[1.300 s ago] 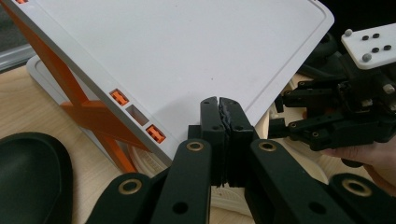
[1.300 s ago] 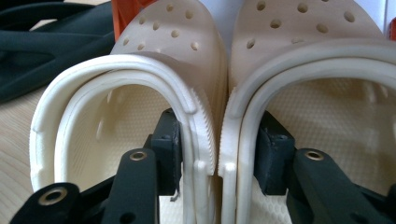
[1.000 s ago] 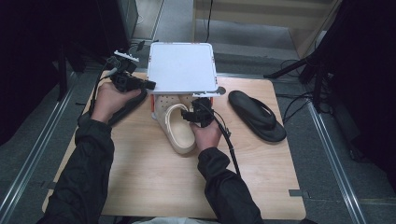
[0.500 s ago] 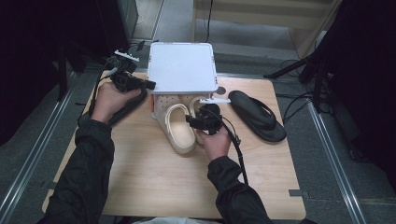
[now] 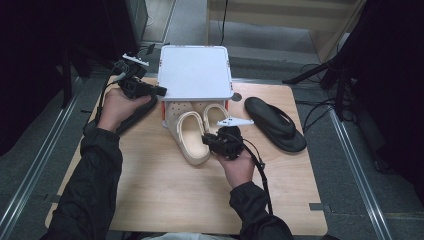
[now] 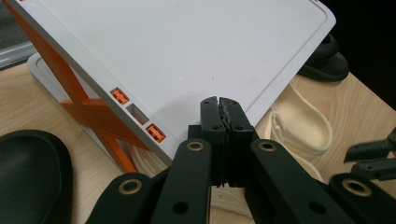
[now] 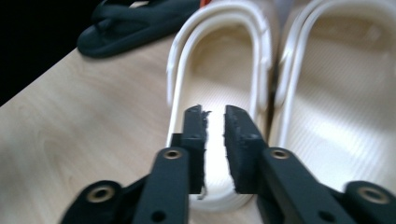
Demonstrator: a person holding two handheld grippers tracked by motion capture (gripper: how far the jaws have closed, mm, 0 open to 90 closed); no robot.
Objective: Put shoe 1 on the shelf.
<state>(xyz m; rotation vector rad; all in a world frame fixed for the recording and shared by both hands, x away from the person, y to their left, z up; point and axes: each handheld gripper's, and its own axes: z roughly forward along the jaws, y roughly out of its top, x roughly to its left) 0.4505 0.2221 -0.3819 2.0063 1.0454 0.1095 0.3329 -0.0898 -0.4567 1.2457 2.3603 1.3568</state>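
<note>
A pair of cream clogs lies toes-in under a white rack (image 5: 195, 70) with orange supports; the left clog (image 5: 190, 140) sticks out further than the right clog (image 5: 216, 114). My right gripper (image 5: 205, 140) hovers just behind their heels. Its jaws have just been closing and stand almost together (image 7: 214, 114), with a narrow gap and nothing gripped; the heel of one clog (image 7: 219, 51) lies just beyond them. My left gripper (image 5: 160, 91) is shut and empty, its tips (image 6: 219, 105) against the rack's front left edge (image 6: 187, 56).
A black flip-flop (image 5: 275, 125) lies on the wooden table to the right of the rack. A second black sandal (image 5: 135, 114) lies under my left hand. Bare table (image 5: 165, 200) stretches toward the person. Dark floor and cables surround the table.
My right gripper has drawn back from the clogs toward the person, and its jaws have narrowed. The right clog is now uncovered. The left gripper has stayed put.
</note>
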